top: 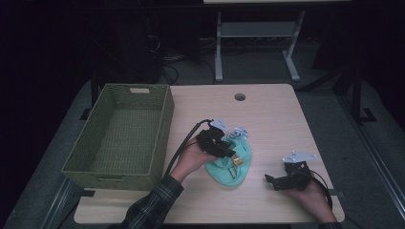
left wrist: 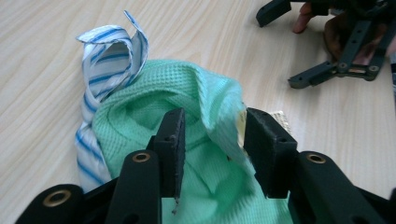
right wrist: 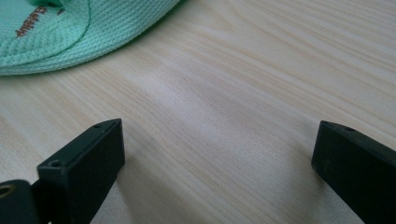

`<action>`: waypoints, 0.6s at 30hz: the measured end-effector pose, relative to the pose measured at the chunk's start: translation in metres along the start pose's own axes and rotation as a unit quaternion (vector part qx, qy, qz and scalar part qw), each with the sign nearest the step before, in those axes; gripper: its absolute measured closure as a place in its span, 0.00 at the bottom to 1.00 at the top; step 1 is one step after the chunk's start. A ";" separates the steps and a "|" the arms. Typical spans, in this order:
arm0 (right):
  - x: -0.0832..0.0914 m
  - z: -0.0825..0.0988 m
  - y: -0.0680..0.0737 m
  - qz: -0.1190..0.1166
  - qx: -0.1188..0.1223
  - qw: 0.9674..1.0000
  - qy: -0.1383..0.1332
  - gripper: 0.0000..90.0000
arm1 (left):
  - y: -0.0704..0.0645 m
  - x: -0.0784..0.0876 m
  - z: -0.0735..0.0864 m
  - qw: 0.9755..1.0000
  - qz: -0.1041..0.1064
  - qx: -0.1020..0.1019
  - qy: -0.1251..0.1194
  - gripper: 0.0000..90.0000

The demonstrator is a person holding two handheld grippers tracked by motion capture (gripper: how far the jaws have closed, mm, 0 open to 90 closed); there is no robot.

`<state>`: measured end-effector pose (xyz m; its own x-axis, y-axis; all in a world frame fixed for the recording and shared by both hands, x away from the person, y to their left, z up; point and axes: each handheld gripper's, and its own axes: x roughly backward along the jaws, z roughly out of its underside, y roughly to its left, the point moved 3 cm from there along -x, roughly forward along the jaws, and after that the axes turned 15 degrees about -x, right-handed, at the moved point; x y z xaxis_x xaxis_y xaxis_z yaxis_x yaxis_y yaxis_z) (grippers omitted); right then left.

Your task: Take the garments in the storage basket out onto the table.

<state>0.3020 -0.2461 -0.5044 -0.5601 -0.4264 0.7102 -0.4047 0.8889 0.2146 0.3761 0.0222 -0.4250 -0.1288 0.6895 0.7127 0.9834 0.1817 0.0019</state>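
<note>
Farthest left of the mint-green waffle-knit garment (top: 229, 164) stands the green woven basket (top: 119, 136), open-topped and well apart from it across the bare wood of the table (top: 267, 114). My left gripper (top: 228, 151) sits right over the garment's near-left edge, and in the left gripper view its jaws stand partway apart with a raised fold of the green knit between them (left wrist: 212, 161); the pads (left wrist: 172, 149) flank the fold but I do not judge them to be pressing it, so I am not carrying it. Just beyond the garment, touching and partly tucked under its far edge, lies a blue-and-white striped cloth (left wrist: 109, 65), one end curled upright. To the right of the garment, well apart on the bare table, my right gripper (top: 273, 181) rests in my hand with its jaws spread wide and nothing between them (right wrist: 215, 154); the garment's hem shows at the upper left of its view. The risk I see: if I close the left jaws on this loose fold alone, I may pinch one thin layer that slips out on lifting, or drag the striped cloth along with it toward the basket, since the two overlap.
</note>
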 end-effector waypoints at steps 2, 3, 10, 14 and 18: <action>0.000 0.000 0.000 0.000 0.000 1.000 0.000 0.02 | -0.002 0.006 0.003 1.000 -0.005 0.001 -0.003 0.64; 0.000 0.000 0.000 0.000 0.000 1.000 0.000 0.02 | -0.004 0.013 0.006 1.000 -0.010 0.006 -0.010 0.64; 0.000 0.000 0.000 0.000 0.000 1.000 0.000 0.02 | -0.007 0.030 0.020 0.999 -0.025 0.022 -0.021 0.71; 0.000 0.000 0.000 0.001 0.002 1.000 -0.001 0.02 | -0.013 0.039 0.039 0.998 -0.038 0.036 -0.015 0.80; 0.000 0.000 0.000 0.000 0.002 1.000 -0.001 0.02 | -0.019 0.042 0.051 0.998 -0.039 0.038 -0.006 0.94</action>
<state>0.3023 -0.2463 -0.5044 -0.5614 -0.4268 0.7090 -0.4071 0.8883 0.2125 0.3458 0.0834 -0.4313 -0.2076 0.6796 0.7036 0.9577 0.2877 0.0047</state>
